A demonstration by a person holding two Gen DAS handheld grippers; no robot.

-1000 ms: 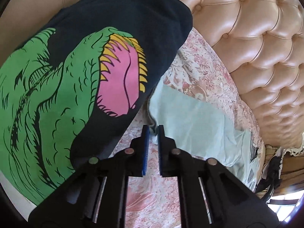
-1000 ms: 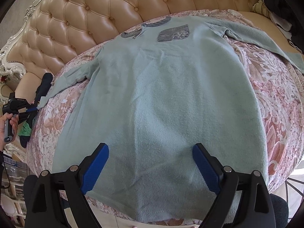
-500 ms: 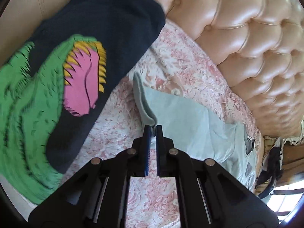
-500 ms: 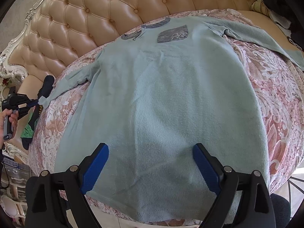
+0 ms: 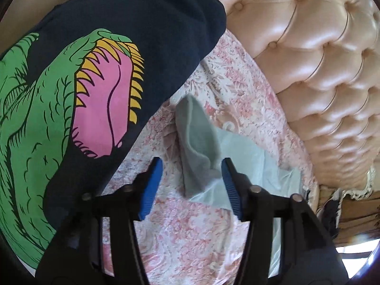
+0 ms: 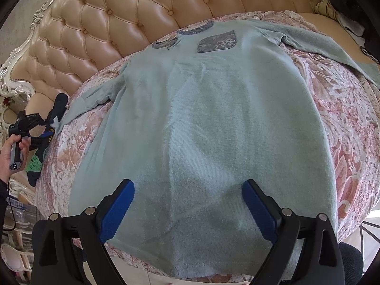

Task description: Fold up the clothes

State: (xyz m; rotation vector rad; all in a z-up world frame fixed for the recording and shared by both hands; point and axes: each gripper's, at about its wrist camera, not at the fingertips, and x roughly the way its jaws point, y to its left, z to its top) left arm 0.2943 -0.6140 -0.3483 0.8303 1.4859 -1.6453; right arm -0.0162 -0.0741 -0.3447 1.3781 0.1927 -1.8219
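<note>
As the left tool (image 5: 191,180) opens, the sleeve (image 5: 199,140) drops free between its jaws. The right tool (image 6: 187,210) hangs wide apart over the sweater (image 6: 204,118). Smooth that sleeve flat before folding it in.

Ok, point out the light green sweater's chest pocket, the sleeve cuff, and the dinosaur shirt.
Chest pocket (image 6: 217,41), right wrist view: middle of the grey patterned patch.
Sleeve cuff (image 5: 197,140), left wrist view: folded end between the opening jaws.
Dinosaur shirt (image 5: 104,109), left wrist view: the pink mouth print.

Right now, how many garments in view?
2. Pale green sweater spread flat on the floral bedspread; dark dinosaur-print shirt beside its sleeve cuff, at the bed's edge. More may sit in the far corner's dark pile.
</note>
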